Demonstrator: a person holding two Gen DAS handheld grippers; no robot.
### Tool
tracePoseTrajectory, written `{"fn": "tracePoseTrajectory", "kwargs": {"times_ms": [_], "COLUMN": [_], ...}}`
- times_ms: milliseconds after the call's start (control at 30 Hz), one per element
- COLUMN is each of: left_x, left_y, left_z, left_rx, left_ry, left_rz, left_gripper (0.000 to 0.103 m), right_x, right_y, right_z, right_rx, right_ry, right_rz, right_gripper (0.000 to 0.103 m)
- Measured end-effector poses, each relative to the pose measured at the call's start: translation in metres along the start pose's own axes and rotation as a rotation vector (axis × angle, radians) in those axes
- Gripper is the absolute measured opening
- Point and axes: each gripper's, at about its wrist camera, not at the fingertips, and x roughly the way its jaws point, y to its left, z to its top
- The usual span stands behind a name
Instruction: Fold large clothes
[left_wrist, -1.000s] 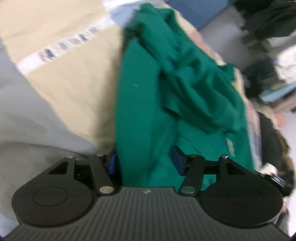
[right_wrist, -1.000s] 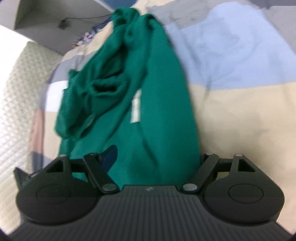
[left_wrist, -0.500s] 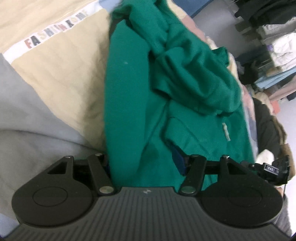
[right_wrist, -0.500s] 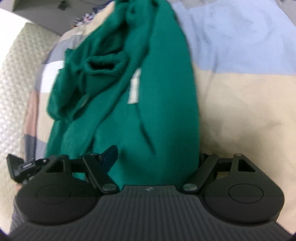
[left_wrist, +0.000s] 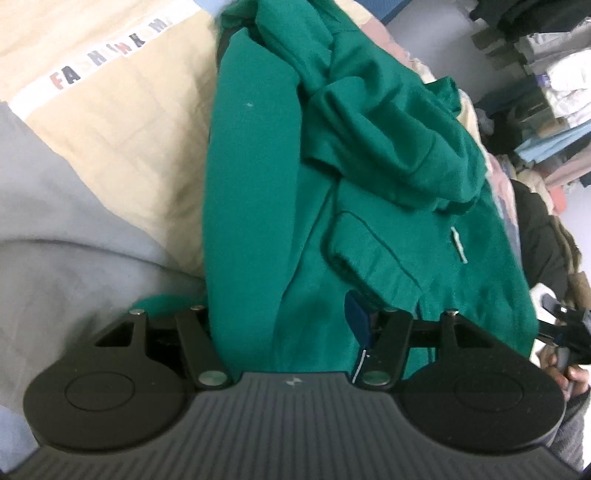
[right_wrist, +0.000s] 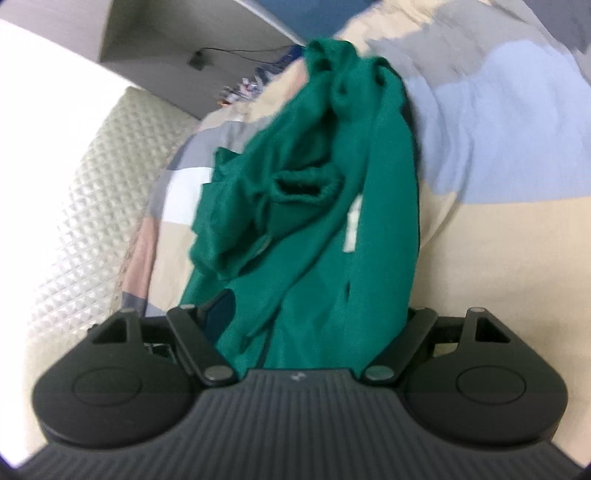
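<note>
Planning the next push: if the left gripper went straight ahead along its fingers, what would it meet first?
The green fleece garment: the left gripper already has it bunched between its fingers, so more cloth lies directly ahead.

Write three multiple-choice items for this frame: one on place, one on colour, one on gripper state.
1. Where does the garment lie?
A. on a patchwork bedspread
B. on a hanger
C. on a wooden floor

2. What colour is the garment?
A. red
B. green
C. white

3. What are both grippers doing?
A. hanging open, apart from the cloth
B. holding a box
C. gripping the garment's near edge

Key: A, the green garment spreads over the bedspread; B, it reads green in both views; C, cloth fills the left gripper and the right gripper.
</note>
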Motion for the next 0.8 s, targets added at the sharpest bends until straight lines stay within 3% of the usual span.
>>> {"fn": "tracePoseTrajectory", "kwargs": {"times_ms": [200,300,467,700,800], "left_x": [0.001,-0.008,-0.039,-0.032,-0.024], "left_y": [-0.006,-0.013,-0.017,-0.017,-0.017], "left_z": [0.001,0.001,0.001,-0.001,-0.003], "left_rx": [0.051,0.089,0.071,0.050,0.027], "left_ry": [-0.005,-0.035,-0.126,-0.073,-0.053], "left_rz": [-0.034,-0.135,-0.275,-0.199,-0.167], "left_gripper": [0.064,0.061,0.060,0.060,0.060], "right_x": [0.010,0.022,0.001,-0.025,-0.024], "right_y": [-0.001,0.000,0.019,0.029,0.040], "right_z": [-0.001,-0.002,-0.004,-0.008,-0.014], "right_rx": [-0.011,-0.024,-0.106,-0.117,-0.156], "right_ry": [0.041,0.084,-0.001,-0.104,-0.105], "right_rz": [-0.006,-0.080,-0.028,0.082,0.056], "right_gripper": [0.081,0.074,0.075,0.075,0.075]}}
